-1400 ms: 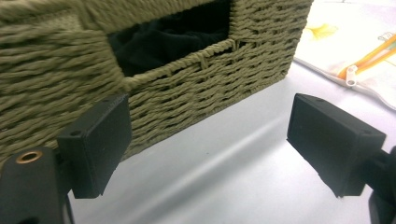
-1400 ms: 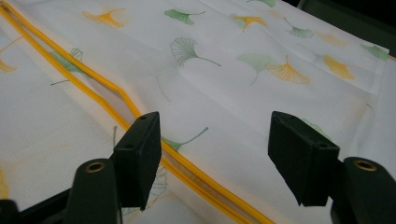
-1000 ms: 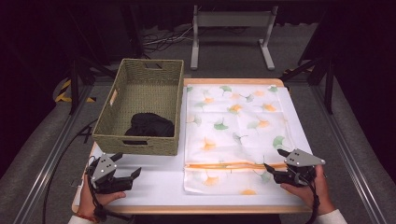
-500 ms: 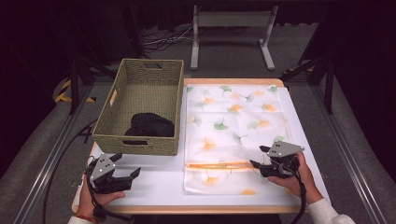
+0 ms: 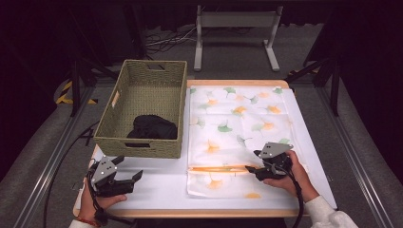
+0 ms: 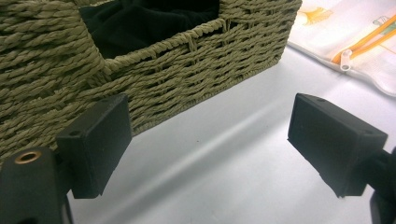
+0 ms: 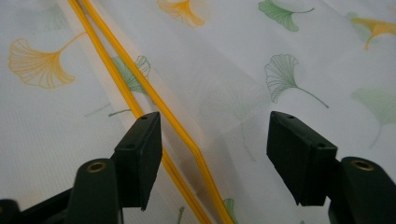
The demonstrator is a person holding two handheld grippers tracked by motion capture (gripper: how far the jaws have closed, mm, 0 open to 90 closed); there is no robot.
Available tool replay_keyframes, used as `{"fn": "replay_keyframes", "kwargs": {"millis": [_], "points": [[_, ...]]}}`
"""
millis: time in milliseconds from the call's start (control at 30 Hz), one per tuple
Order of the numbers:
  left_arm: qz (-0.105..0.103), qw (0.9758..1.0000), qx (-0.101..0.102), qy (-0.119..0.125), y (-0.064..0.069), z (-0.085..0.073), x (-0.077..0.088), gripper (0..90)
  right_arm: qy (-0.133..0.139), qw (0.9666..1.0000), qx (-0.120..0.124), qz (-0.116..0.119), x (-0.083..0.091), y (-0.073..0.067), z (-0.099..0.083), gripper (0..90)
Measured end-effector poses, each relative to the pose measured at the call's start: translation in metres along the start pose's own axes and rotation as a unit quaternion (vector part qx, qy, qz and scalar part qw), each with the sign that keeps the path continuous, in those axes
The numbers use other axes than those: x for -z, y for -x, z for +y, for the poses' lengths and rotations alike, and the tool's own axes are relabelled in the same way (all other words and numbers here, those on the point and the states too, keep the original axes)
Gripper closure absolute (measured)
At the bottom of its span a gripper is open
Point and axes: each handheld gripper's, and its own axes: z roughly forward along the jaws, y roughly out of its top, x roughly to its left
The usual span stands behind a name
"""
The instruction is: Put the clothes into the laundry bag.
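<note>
Dark floor and metal stands surround a white table [image 5: 157,190], on which a woven basket [image 5: 142,142] sits at the left and a thin, translucent mesh laundry bag [image 5: 237,118] printed with orange and green ginkgo leaves lies flat to its right. An orange zipper [image 5: 218,168] runs across the bag's near part, and the right gripper [image 5: 254,169] hovers at the zipper's right end, jaws apart with the orange track passing between them in the right gripper view [image 7: 187,140]; they have just been closing a little, yet no pad presses on anything. The left gripper [image 5: 135,176] rests low over bare table near the basket's front corner, jaws spread wide and empty, with the zipper pull [image 6: 345,60] off to one side in its own view. The main risk, as I judge it, is that the right jaws pinch the slack mesh along with the zipper, or slip off the narrow, smooth track, so the whole light bag drags or bunches across the slick tabletop because nothing pins its other end. The basket is stiff, coarse twisted fibre with a cut-out handle, and a soft black cloth [image 5: 152,127] lies crumpled inside it.
</note>
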Motion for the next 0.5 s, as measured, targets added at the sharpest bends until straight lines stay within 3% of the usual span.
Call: {"fn": "replay_keyframes", "kwargs": {"millis": [333, 500], "points": [[-0.002, 1.0000, 0.000, -0.001, 0.000, 0.000, -0.001, 14.3, -0.037, 0.9987, -0.022, 0.027, -0.019, 0.006, -0.007, 37.1], [-0.003, 1.0000, -0.004, -0.007, 0.000, 0.000, -0.002, 14.5, -0.031, 0.9965, -0.059, 0.051, -0.021, 0.012, -0.009, 44.8]]}}
